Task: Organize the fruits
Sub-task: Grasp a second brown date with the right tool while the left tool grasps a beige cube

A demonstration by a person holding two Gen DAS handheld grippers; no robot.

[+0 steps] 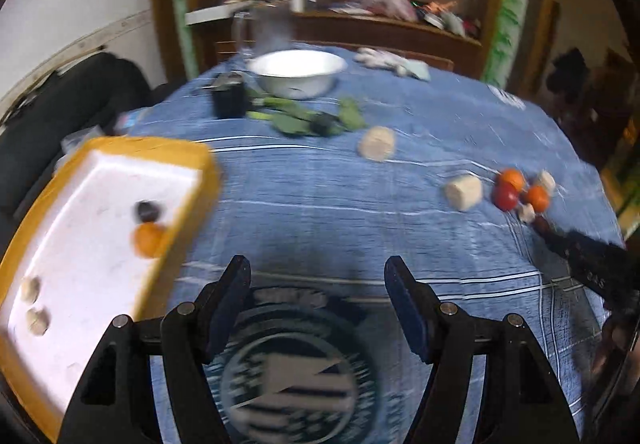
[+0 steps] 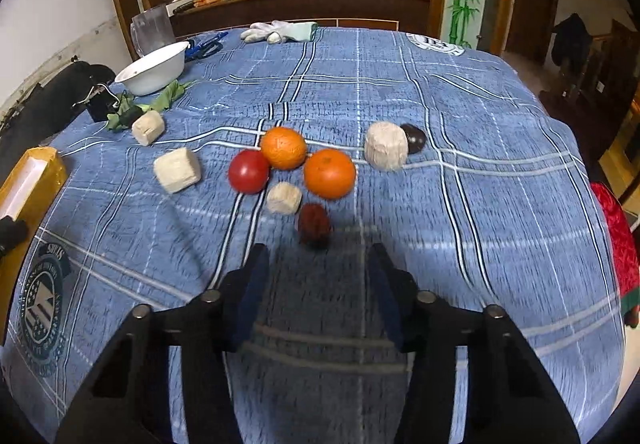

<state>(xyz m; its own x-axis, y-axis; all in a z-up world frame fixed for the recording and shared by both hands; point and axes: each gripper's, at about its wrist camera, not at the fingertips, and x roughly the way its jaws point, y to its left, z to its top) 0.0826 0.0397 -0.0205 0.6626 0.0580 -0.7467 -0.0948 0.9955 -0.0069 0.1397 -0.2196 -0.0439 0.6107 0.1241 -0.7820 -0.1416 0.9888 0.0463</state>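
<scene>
The dark red-brown fruit (image 2: 315, 225) sits just ahead of your right hand-held gripper (image 2: 316, 264), at 12 o'clock from its spread, empty fingers. That looks like the next pick. Line the jaws either side of it, come down low to the cloth, and close gently, since it is small and may roll. Keep clear of the small pale block (image 2: 284, 198) at its 11 o'clock, nearly touching.

Your left hand-held gripper (image 1: 318, 276) is also wide open and empty, over the blue cloth on the bench (image 1: 360, 180), with the yellow-rimmed tray (image 1: 192, 152) at its 10 o'clock.

Count on the cloth, right wrist view:
- two oranges (image 2: 329, 173), one further back (image 2: 283, 147)
- one red tomato-like fruit (image 2: 248, 171)
- one dark red-brown fruit
- one dark round fruit (image 2: 416, 137)
- four pale blocks, the largest (image 2: 386, 144) touching that dark fruit

In the tray, left wrist view (blurred):
- one orange (image 1: 148, 239)
- one dark fruit (image 1: 148, 210)
- two pale lumps (image 1: 31, 289)
</scene>
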